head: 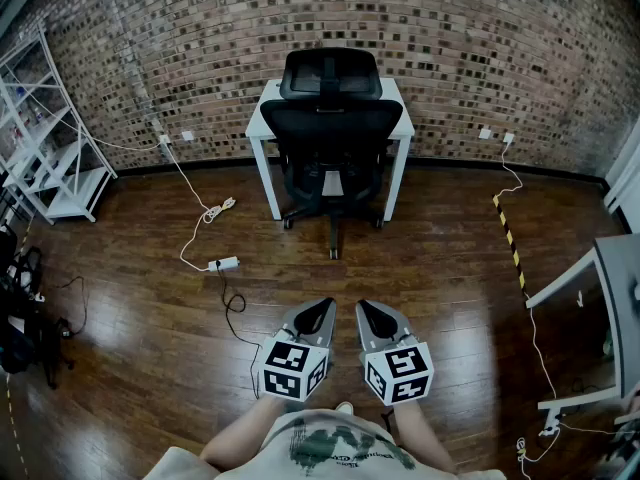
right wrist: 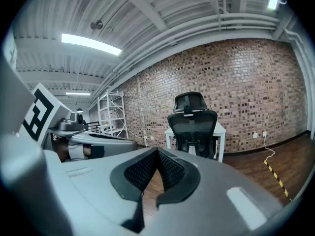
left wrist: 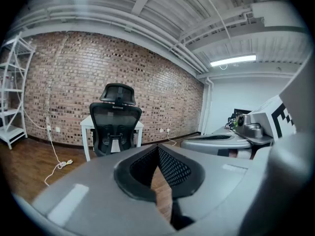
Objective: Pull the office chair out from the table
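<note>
Saw nothing done yet: found the office chair (head: 331,133) tucked under the table (head: 262,118) at the brick wall (head: 200,48), well apart from both tongs. Kept left gripper (head: 322,308) and right gripper (head: 368,310) fully closed, empty, side by side. Had approach, grip and pull left to do.

White table (head: 399,120): middle hidden behind office chair (head: 331,128). Shelving rack (head: 60,163), grey desk (head: 612,280): cut off at side edges.

Head view: high, steeply down, well back from black mesh office chair (head: 330,133) and white desk (head: 264,118). Both gripper views: low, near-level, facing the same chair, desk and red brick wall (head: 500,48).
</note>
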Demonstrator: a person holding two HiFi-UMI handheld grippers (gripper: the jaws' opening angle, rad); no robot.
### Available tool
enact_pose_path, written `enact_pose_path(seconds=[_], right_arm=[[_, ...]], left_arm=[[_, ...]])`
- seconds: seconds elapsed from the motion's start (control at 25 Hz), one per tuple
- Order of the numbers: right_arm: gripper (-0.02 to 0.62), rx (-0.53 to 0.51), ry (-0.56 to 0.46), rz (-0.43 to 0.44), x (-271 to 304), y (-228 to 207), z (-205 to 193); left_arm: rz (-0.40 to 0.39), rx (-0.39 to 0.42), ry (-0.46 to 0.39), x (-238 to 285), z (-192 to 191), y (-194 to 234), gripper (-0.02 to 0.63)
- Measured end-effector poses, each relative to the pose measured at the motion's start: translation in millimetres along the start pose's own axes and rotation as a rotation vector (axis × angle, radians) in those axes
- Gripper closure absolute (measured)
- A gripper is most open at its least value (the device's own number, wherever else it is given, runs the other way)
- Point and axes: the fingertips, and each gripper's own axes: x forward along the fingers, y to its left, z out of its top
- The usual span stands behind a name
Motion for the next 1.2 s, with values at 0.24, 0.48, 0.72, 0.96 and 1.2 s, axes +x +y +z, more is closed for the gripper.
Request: enact_pose_path(seconds=[0.24,0.48,0.72,0.96,1.2], right_arm=[[0.595,-0.006,0.001,0.009,5,-23,1],[0.595,-0.026,0.010,0.023,24,-35,1],[0.595,-0.042,0.034,0.013,68,-54,6],[0.595,-0.041,0.051,-0.010,127,-72,23],[0.595,-0.049,0.071,-0.034,184,-85,46]], left_arm=[[0.017,0.001,-0.019,23,11,3,0.591],[0.021,-0.025,-0.020,44,9,16,0.591],[-0.003,-0.068,-0.002,83,8,47,0.591],[-0.031,-0.072,-0.010,127,34,91,0.591],[-0.066,-0.099,-0.009,164,58,134,0.591]])
